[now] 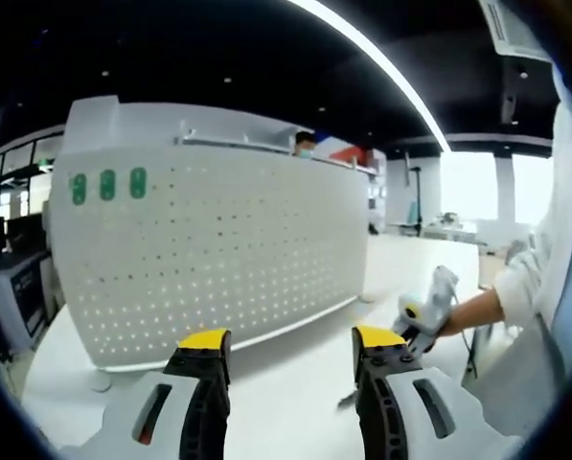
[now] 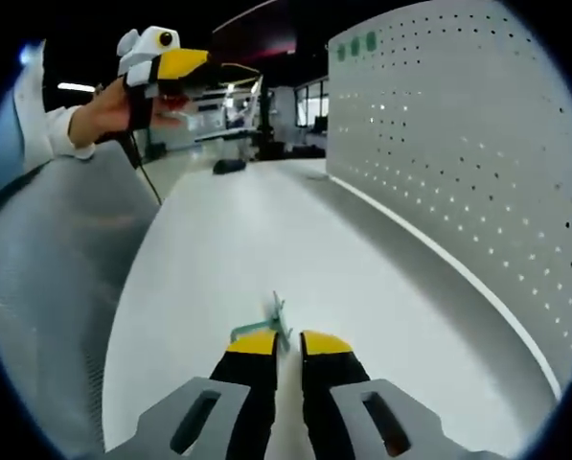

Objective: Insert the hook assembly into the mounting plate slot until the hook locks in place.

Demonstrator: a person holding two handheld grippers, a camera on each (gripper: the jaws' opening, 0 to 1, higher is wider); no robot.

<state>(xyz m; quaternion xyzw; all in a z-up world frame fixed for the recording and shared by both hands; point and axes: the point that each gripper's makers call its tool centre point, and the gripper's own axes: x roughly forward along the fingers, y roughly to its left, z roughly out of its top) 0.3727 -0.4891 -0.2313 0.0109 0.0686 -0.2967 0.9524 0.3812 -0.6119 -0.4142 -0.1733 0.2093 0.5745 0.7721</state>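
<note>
Right gripper: jaws nearly closed, pinching small green hook by one end, low over table, well short of pegboard.
Left gripper: jaws apart, holding nothing, facing pegboard.
Risk 1: thin edge grip; hook may twist or drop on approach.
Risk 2: holes small and close-set; misaligned hook jams, won't lock.
Risk 3: left gripper not bracing; pegboard may shift under push.

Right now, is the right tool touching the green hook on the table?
Touching. The right gripper view shows the right tool with its yellow tips nearly closed on the green hook, which sticks out from between them above the white table.
</note>
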